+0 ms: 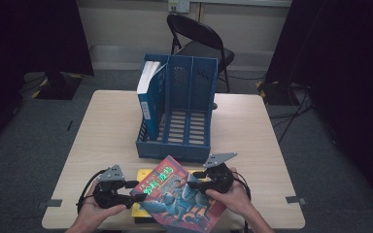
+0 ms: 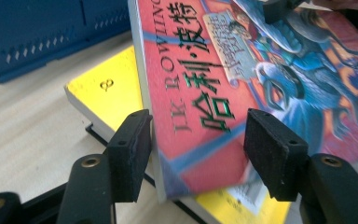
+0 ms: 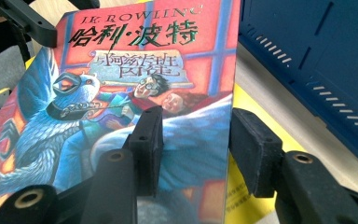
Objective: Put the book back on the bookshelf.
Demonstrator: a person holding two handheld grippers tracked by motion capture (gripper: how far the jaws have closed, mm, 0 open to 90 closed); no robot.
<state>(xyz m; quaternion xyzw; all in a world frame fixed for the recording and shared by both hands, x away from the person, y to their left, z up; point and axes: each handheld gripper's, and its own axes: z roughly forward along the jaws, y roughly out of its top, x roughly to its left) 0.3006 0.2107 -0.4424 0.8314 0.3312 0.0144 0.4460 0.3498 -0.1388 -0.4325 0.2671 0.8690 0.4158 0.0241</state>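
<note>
A red and blue paperback [image 1: 179, 194] with green Chinese lettering is tilted up near the table's front edge, over a yellow book [image 1: 143, 174] lying flat. My right gripper [image 1: 194, 180] is shut on the paperback's right side: in the right gripper view one pad [image 3: 144, 140] lies on the cover [image 3: 121, 70] and the other hugs the edge. My left gripper [image 1: 138, 191] stands open around the spine corner [image 2: 205, 93], its pads [image 2: 130, 154] apart from the book. The yellow book [image 2: 107, 88] shows beneath.
A blue three-slot file organizer [image 1: 175, 148] stands mid-table behind the books, with a blue-spined book [image 1: 148, 97] upright in its left slot. A black folding chair [image 1: 199, 39] is beyond the table's far edge. Bare tabletop [image 1: 252, 136] lies right of the organizer.
</note>
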